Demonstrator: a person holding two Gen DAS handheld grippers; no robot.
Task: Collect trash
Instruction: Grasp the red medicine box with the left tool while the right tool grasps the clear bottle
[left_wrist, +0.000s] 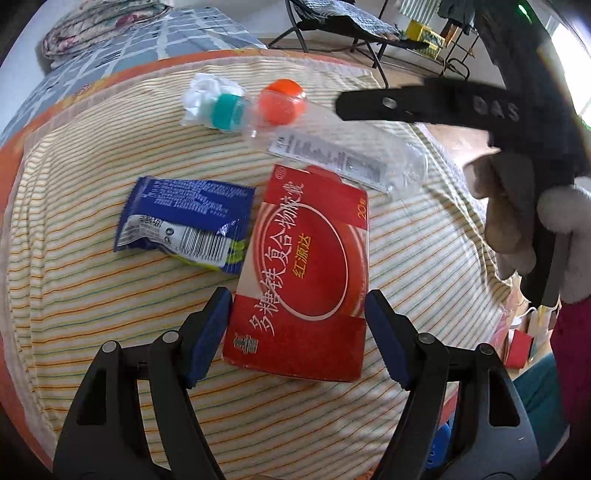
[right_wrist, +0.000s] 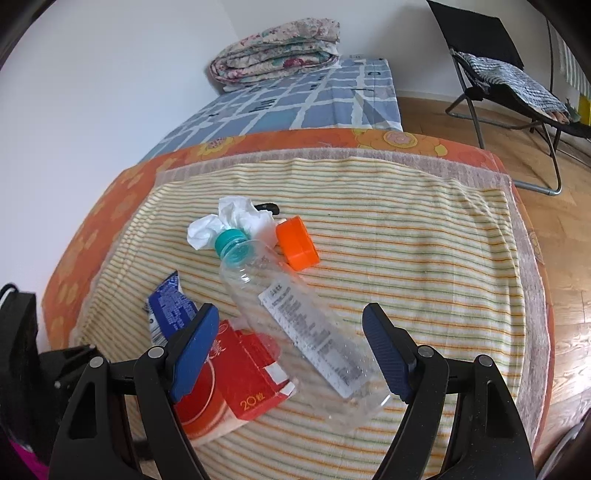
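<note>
Spread on a striped towel (right_wrist: 424, 236) over an orange floral surface: a small heap of trash, placed here relative to the red box (left_wrist: 306, 266).

Left gripper (left_wrist: 297, 332) low over the near end of the red box, blue pads apart on either side of it; cannot tell whether the pads touch the cardboard. Left of the box, touching its edge, a blue snack wrapper (left_wrist: 184, 218). Just beyond its far end, a clear plastic bottle (left_wrist: 351, 155) lying on its side with a teal cap (left_wrist: 229, 110). Past the bottle, a crumpled white tissue (left_wrist: 203, 92) and an orange cap (left_wrist: 280, 101). Right of the box, only in the left wrist view, the person's gloved hand (left_wrist: 517, 206) on the other tool's black handle.

Right gripper (right_wrist: 291, 350) open wide, astride the bottle (right_wrist: 295, 325). Shown only in the right wrist view: the box (right_wrist: 240, 376) open at one end, the bottle's lower half lying over that end, and a small black object (right_wrist: 267, 208) behind the tissue (right_wrist: 236, 218). Farther back, a folded quilt (right_wrist: 277, 48) on a blue checked bed.
</note>
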